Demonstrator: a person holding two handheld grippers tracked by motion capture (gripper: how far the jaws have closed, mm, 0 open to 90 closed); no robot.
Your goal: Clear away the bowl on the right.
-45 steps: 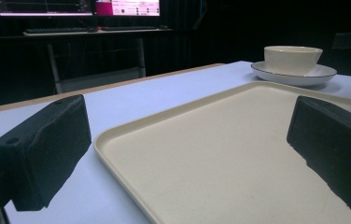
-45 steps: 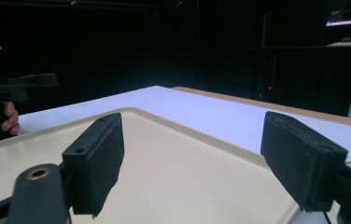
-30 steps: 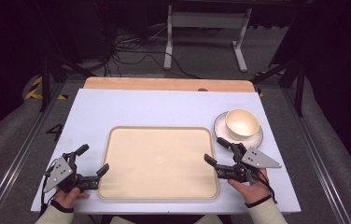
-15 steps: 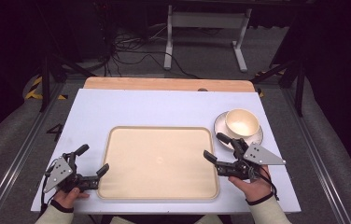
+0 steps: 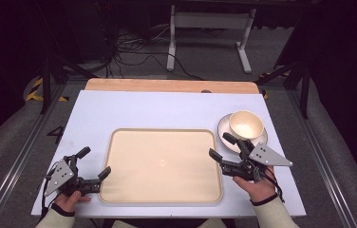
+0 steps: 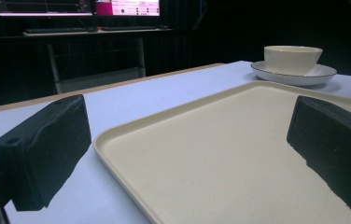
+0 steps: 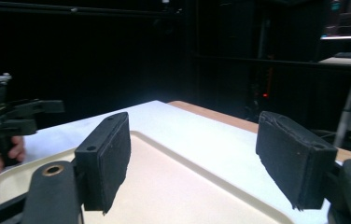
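Dark room all round, cables on the floor and a white stand behind the white table (image 5: 167, 107), which has a wooden strip along its far edge. Your beige tray (image 5: 162, 164) lies flat at the centre of the near half, nothing on it. Right of its far right corner, close to it, you have a cream bowl (image 5: 246, 124) sitting upright on a white saucer (image 5: 225, 133); the left gripper view shows the same pair past the tray's far rim.

Your right gripper (image 5: 220, 148) is just right of the tray's right edge, jaws spread wide and holding nothing, one tip by the tray rim, the other at the near edge of the saucer; can't tell if it touches. Its grey plate points right, and your right hand (image 5: 257, 185) is behind it.

Your left gripper (image 5: 94, 161) is at the tray's near left corner, jaws wide apart and holding nothing, one jaw beside the tray on the table, the other over the tray's surface in its own view. Your left hand (image 5: 67, 199) grips it near the table's front edge.
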